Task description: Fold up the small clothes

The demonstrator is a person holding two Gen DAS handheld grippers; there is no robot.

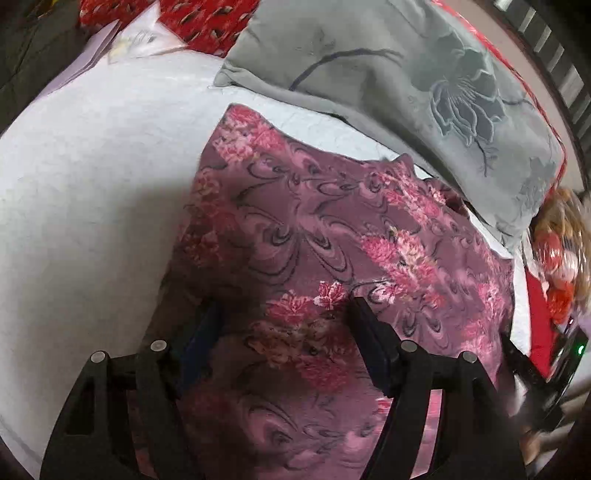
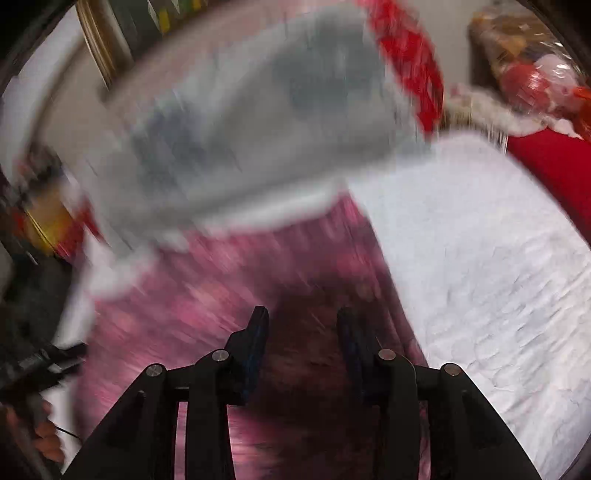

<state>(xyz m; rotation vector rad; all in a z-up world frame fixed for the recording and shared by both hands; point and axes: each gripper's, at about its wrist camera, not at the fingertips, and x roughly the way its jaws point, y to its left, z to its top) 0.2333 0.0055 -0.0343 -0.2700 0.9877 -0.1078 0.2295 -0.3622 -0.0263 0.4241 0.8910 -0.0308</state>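
Observation:
A purple garment with a pink flower print point(image 1: 332, 236) lies spread on the white bed sheet point(image 1: 92, 192). My left gripper point(image 1: 284, 314) is open just above the garment's near part, one finger on each side of a flower patch. In the right wrist view the picture is blurred by motion. The same garment point(image 2: 229, 280) shows there as a pink smear. My right gripper point(image 2: 301, 317) is open above it, its fingers apart with nothing between them.
A grey pillow with a flower pattern point(image 1: 406, 81) lies beyond the garment and shows blurred in the right wrist view point(image 2: 258, 122). Red patterned fabric point(image 1: 207, 22) lies at the far edge. Wrapped items point(image 2: 532, 66) and a red cloth point(image 2: 554, 166) lie at the right.

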